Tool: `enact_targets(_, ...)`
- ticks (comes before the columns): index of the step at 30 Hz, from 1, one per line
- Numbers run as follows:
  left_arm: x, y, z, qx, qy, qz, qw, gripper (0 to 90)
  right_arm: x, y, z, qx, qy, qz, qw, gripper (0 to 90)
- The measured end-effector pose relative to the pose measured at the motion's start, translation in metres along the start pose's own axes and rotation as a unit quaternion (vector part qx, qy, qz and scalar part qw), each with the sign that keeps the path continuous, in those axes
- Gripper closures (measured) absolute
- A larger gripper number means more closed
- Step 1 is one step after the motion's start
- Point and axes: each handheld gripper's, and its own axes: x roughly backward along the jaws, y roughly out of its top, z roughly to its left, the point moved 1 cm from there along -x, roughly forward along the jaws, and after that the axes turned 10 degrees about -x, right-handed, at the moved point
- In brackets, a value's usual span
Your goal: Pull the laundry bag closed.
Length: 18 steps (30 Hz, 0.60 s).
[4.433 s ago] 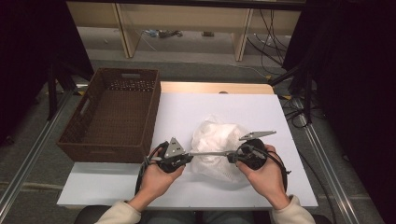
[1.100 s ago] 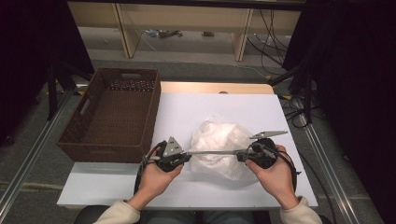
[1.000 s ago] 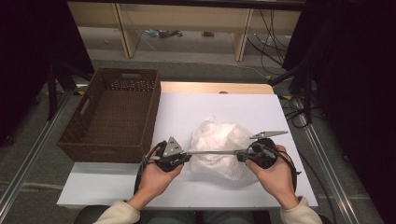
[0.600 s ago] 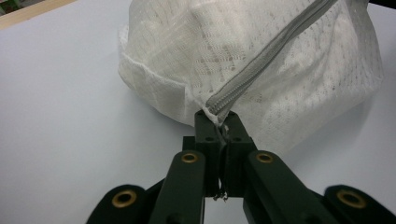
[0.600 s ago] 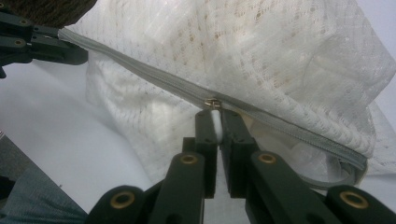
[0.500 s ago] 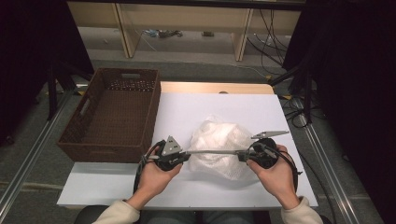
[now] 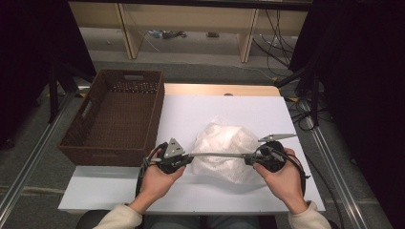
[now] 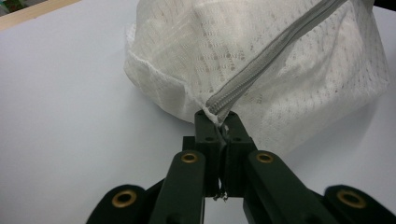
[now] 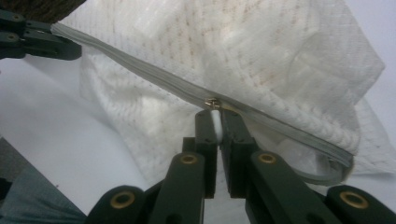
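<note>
Zipper (image 7: 220,154) as before, taut between both clamped, unmoved hand-held grippers

The mesh bag (image 8: 280,70) runs past the top edge in the left gripper view; its contents are veiled by the white weave; in the right gripper view the zipper pull (image 9: 215,119) sits mostly hidden between the closed jaws; the basket (image 9: 42,7) is cropped to 1 dark corner.
</note>
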Motion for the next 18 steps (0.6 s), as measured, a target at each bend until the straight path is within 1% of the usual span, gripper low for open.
enact_targets(1,-0.0001,-0.0002,-0.0001,0.001,0.003,-0.001,1.0,87.0,0.0002,0.0002,-0.0009,-0.002,-0.005,0.0,1.0,86.8)
enact_targets(2,-0.0001,-0.0004,0.0001,0.002,0.005,-0.002,1.0,86.9,-0.0008,0.0006,-0.003,0.011,-0.002,-0.008,0.9999,86.8)
enact_targets(4,-0.0002,-0.0004,0.0003,0.002,0.005,-0.002,1.0,86.9,-0.0008,0.0004,-0.0035,0.008,0.003,-0.007,0.9999,86.8)
enact_targets(9,0.0,-0.0005,0.0005,0.002,0.006,-0.001,1.0,86.9,-0.0011,0.0001,-0.0036,0.008,0.002,-0.006,0.9999,86.8)
enact_targets(10,0.0003,-0.0006,0.0014,0.001,0.001,0.0,1.0,87.0,-0.0012,0.0009,-0.0061,0.019,0.006,-0.005,0.9998,86.8)
enact_targets(11,0.0006,-0.0005,0.0015,-0.001,0.002,0.0,1.0,86.9,-0.0012,0.0011,-0.0067,0.02,0.001,-0.004,0.9998,86.8)
enact_targets(12,0.0003,-0.0005,0.0016,-0.002,0.002,-0.001,1.0,86.9,-0.0016,0.0011,-0.0071,0.022,0.004,-0.006,0.9997,86.7)
enact_targets(13,0.0,-0.0007,0.0012,0.006,0.002,-0.001,1.0,86.9,-0.0016,0.0007,-0.0069,0.018,0.001,-0.008,0.9998,86.7)
enact_targets(14,0.0004,-0.0007,0.0019,0.002,0.002,0.002,1.0,87.0,-0.0017,0.0006,-0.0072,0.016,0.003,-0.008,0.9998,86.8)
enact_targets(15,-0.0001,-0.0006,0.0011,0.006,0.003,-0.003,1.0,86.9,-0.0016,0.0007,-0.0075,0.018,0.003,-0.007,0.9998,86.8)
enact_targets(16,0.0006,-0.0005,0.0019,0.002,0.002,0.001,1.0,87.0,-0.0013,0.0008,-0.0082,0.023,0.003,-0.006,0.9997,86.8)
enact_targets(17,0.001,-0.0006,0.0023,0.002,0.001,0.003,1.0,86.9,-0.0005,0.001,-0.0088,0.022,0.007,-0.001,0.9997,86.8)
enact_targets(18,0.0011,-0.0007,0.0025,0.003,0.002,0.002,1.0,87.0,-0.0004,0.0009,-0.0092,0.02,0.003,-0.005,0.9998,86.8)
